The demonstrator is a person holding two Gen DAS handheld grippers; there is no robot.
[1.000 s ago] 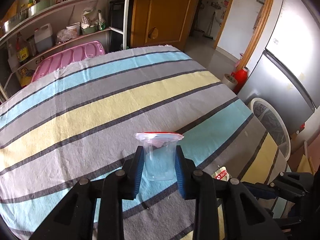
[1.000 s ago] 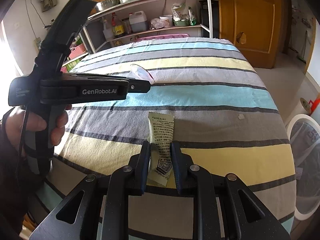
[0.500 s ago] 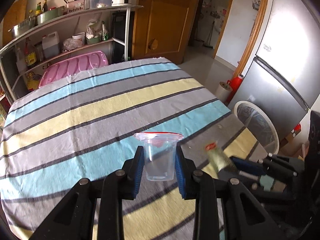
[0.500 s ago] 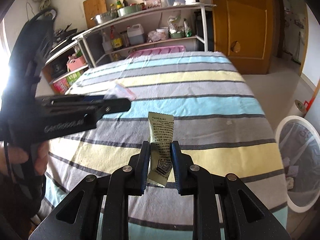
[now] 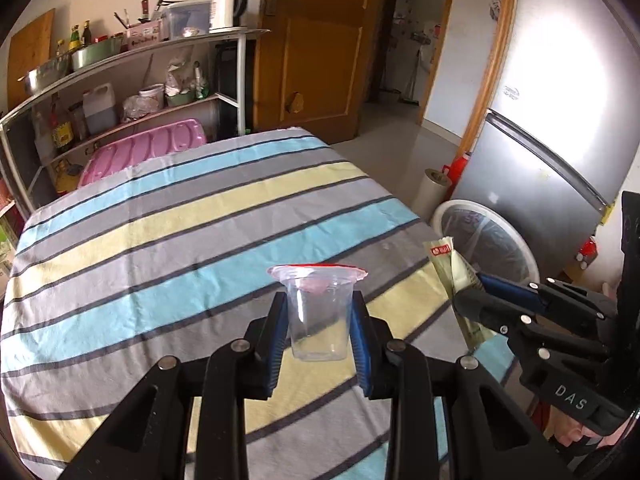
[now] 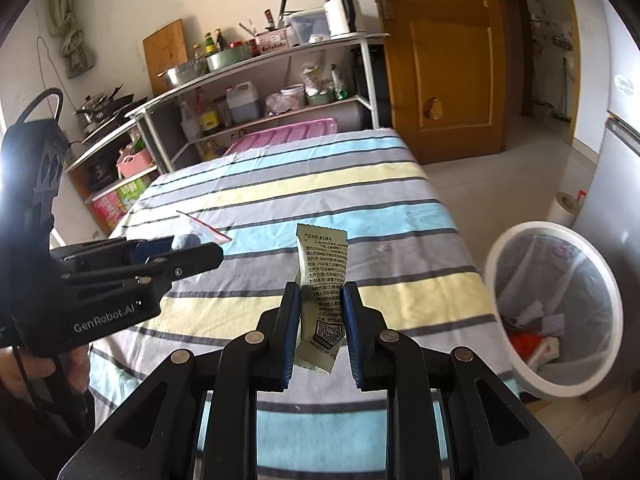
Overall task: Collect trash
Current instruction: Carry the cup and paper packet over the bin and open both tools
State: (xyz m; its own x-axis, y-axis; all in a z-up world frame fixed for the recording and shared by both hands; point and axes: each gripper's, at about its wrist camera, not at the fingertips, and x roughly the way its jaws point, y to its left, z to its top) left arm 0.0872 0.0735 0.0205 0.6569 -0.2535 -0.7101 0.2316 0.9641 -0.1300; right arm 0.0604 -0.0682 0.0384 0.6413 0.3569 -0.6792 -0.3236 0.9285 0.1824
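Note:
My left gripper [image 5: 319, 322] is shut on a clear plastic cup [image 5: 318, 312] with a red-rimmed torn lid, held upright above the striped tablecloth [image 5: 168, 232]. My right gripper [image 6: 321, 312] is shut on a pale green printed sachet [image 6: 322, 296] that stands up between its pads. In the left wrist view the right gripper [image 5: 476, 294] with the sachet [image 5: 454, 276] is at the right, near the white bin [image 5: 486, 236]. In the right wrist view the left gripper [image 6: 200, 254] with the cup [image 6: 192, 236] is at the left. The lined bin [image 6: 556, 308] stands right of the table and holds some trash.
A small white scrap [image 6: 382, 247] lies on the cloth near the table's right edge. Metal shelves [image 5: 120, 92] with bottles and bowls stand behind the table, beside a pink tray [image 5: 140, 152]. A wooden door [image 5: 320, 40], a grey fridge [image 5: 560, 120] and a paper roll [image 5: 434, 188] are to the right.
Both grippers have risen and drawn back from the table with their loads. The view now takes in more of the bin. The right gripper has come in beside the left.

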